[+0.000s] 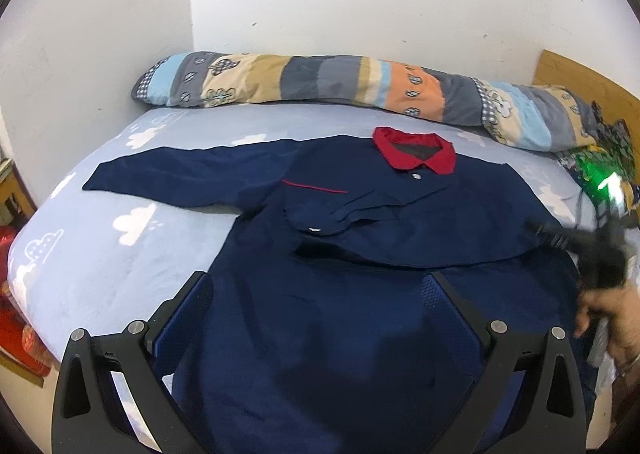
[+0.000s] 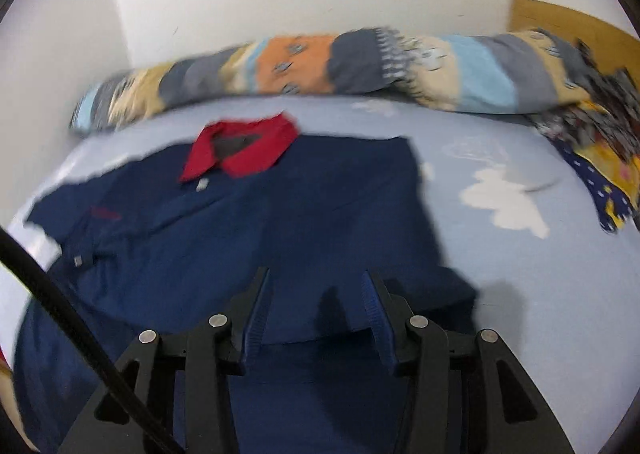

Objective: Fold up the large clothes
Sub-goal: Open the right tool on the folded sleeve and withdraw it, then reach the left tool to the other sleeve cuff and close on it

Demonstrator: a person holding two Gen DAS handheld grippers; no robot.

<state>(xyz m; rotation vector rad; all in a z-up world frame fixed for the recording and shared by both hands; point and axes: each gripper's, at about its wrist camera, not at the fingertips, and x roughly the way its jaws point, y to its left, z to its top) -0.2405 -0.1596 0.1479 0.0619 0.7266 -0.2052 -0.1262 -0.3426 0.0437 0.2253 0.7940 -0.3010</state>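
A large navy jacket (image 1: pixel 328 294) with a red collar (image 1: pixel 416 149) lies face up on the bed. Its left sleeve (image 1: pixel 180 177) stretches out to the left; the right sleeve is folded across the chest. My left gripper (image 1: pixel 320 282) is open and empty above the jacket's lower body. My right gripper (image 2: pixel 316 282) is open and empty, just above the jacket (image 2: pixel 248 221) near its folded right edge. It also shows blurred in the left wrist view (image 1: pixel 548 236), held by a hand. The red collar (image 2: pixel 244 149) is at the upper left of the right wrist view.
The bed has a light blue sheet with white clouds (image 1: pixel 132 225). A rolled patterned quilt (image 1: pixel 320 81) lies along the white wall. Patterned fabric (image 2: pixel 600 157) is piled at the right, by a wooden headboard (image 1: pixel 580 73). A black cable (image 2: pixel 60 314) crosses the lower left.
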